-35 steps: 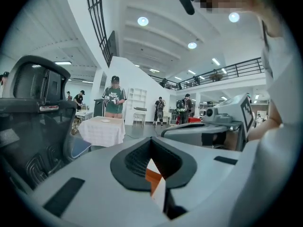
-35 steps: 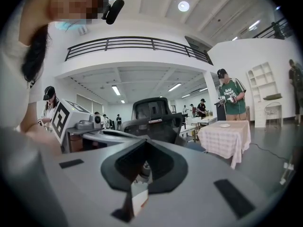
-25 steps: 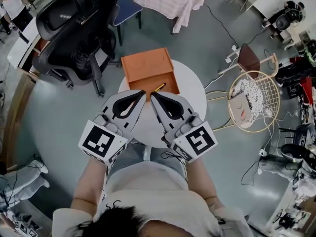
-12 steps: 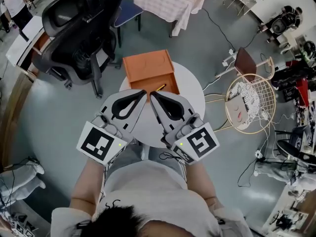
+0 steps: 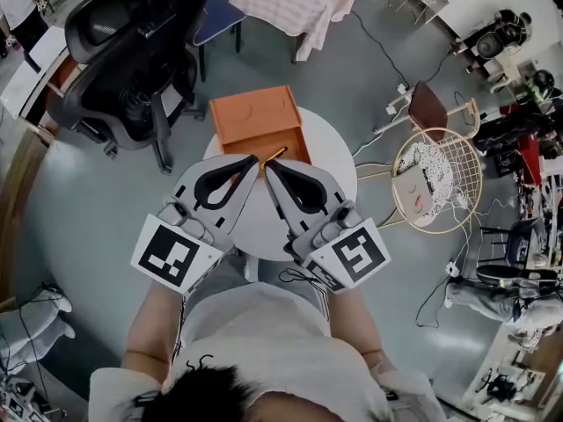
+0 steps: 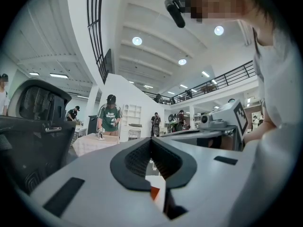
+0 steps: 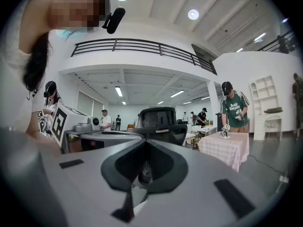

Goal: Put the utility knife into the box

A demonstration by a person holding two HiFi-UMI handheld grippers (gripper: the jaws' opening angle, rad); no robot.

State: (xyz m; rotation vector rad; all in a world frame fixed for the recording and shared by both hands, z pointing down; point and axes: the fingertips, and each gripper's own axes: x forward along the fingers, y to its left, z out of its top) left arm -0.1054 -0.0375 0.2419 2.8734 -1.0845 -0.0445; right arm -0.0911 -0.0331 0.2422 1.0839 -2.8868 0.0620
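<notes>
Knife apparently in the box, both grippers shut and empty on its near side.

The orange box (image 5: 255, 112) stands open at the far edge of the round white table (image 5: 332, 167). The yellow-and-black utility knife (image 5: 276, 155) lies slanted in the box's open part, close to its near right corner. From the head view it seems to rest inside rather than on the rim, though that edge is small and hard to read. The left gripper (image 5: 253, 159) and right gripper (image 5: 268, 165) hover side by side just short of the box. Their tips almost meet and point at it, and each has its jaws pressed together with nothing between them. Judging by this, the placing looks done. What may remain is to pull both grippers back from the box, and perhaps to close the box if that is wanted.
</notes>
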